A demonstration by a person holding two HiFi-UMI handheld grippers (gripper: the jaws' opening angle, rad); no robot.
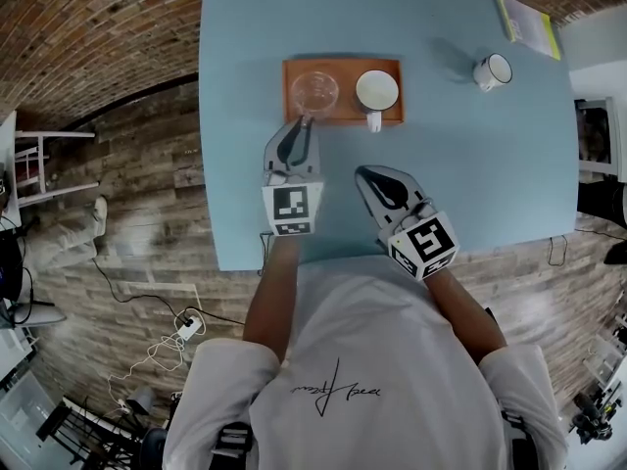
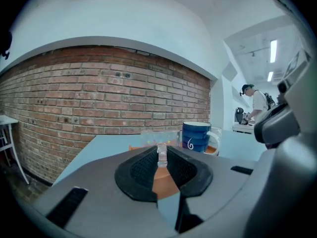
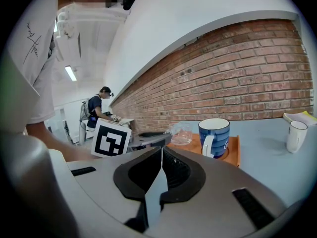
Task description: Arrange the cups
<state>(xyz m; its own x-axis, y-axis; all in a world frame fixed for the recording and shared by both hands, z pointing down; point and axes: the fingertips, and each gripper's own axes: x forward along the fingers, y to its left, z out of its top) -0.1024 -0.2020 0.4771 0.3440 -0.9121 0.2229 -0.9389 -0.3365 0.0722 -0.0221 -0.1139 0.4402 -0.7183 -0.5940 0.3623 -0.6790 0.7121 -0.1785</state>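
An orange tray (image 1: 343,116) on the blue table holds a clear glass cup (image 1: 314,90) at its left and a blue mug (image 1: 376,90) with a white inside at its right. My left gripper (image 1: 305,120) reaches the tray's near edge. In the left gripper view its jaws (image 2: 162,151) are shut on the glass cup's clear handle, with the glass cup (image 2: 158,138) just beyond and the blue mug (image 2: 197,137) to its right. My right gripper (image 1: 364,172) hovers over bare table nearer me, shut and empty (image 3: 161,150). A white mug (image 1: 492,70) stands alone at the far right.
A yellow-green book (image 1: 529,23) lies at the table's far right corner. The table (image 1: 490,164) ends at a brick wall on the far side. A person works at a counter in the background (image 3: 96,110).
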